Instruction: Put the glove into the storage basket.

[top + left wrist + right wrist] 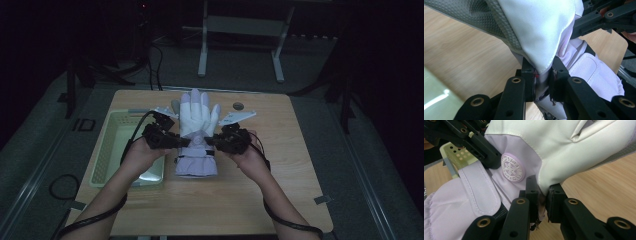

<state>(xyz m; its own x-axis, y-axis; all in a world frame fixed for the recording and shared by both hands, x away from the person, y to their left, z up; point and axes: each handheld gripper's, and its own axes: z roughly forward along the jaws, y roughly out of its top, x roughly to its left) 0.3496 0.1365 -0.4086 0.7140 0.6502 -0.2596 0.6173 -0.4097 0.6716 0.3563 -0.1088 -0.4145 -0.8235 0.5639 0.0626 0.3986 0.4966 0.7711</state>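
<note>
A white and lilac ski glove (196, 125) lies on the wooden table (250, 200) with its fingers pointing away from me. My left gripper (184, 142) pinches the glove's left edge near the wrist; its jaws are shut on the fabric (543, 75). My right gripper (210, 141) pinches the opposite edge, shut on the white and lilac seam (543, 192). A round lilac badge (513, 168) sits on the back of the glove beside a wrist strap (480, 192). In the right gripper view the other gripper (486, 155) grips the glove's far edge.
A pale green perforated basket (112, 145) stands on the table's left side, just under my left hand. A small dark round disc (238, 105) lies near the far edge. A metal stand (240, 45) is on the floor beyond the table.
</note>
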